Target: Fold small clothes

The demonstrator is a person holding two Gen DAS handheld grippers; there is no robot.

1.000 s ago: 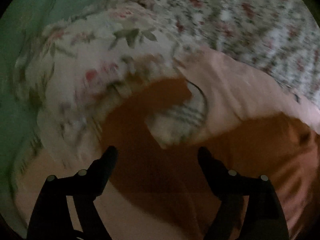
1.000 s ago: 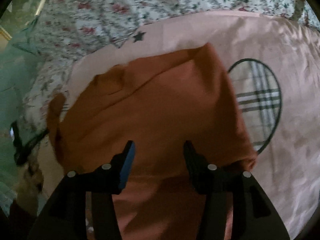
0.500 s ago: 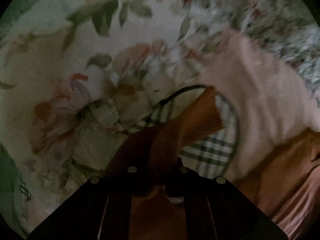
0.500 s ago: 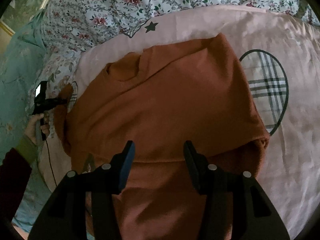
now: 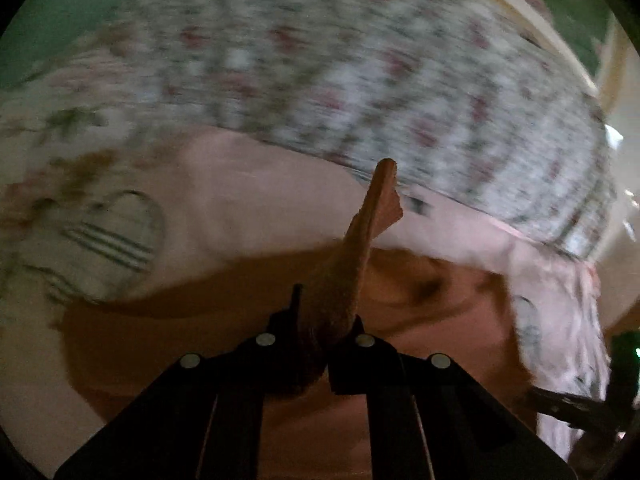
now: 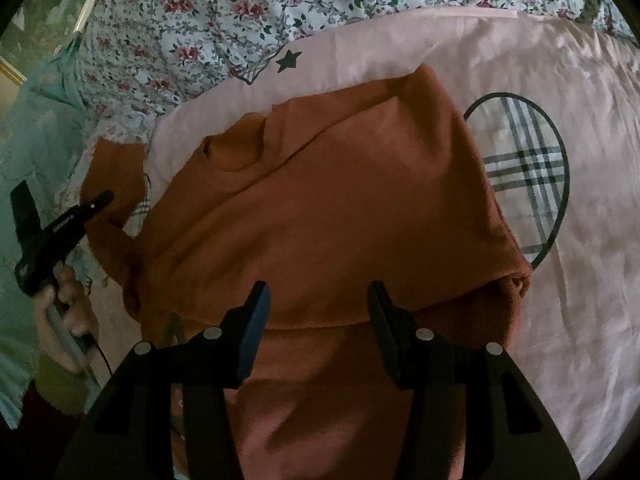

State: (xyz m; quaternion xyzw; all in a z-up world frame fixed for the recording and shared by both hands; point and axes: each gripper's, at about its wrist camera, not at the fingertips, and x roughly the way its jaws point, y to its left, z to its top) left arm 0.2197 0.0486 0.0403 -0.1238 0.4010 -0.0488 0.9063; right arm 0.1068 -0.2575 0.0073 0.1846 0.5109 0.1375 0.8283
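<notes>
One narrow fold of the orange garment (image 6: 320, 208), which lies on the pink sheet (image 6: 560, 300) of the bed, is pinched in the left gripper (image 5: 320, 344). The thin bite may slip. The right gripper (image 6: 316, 316) hovers spread above the cloth, pinning nothing, so the body may drag.

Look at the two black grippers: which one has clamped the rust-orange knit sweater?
The left gripper. Its jaws are shut on a sleeve of the rust-orange knit sweater, while the right gripper hovers open above the cloth, gripping nothing.
</notes>
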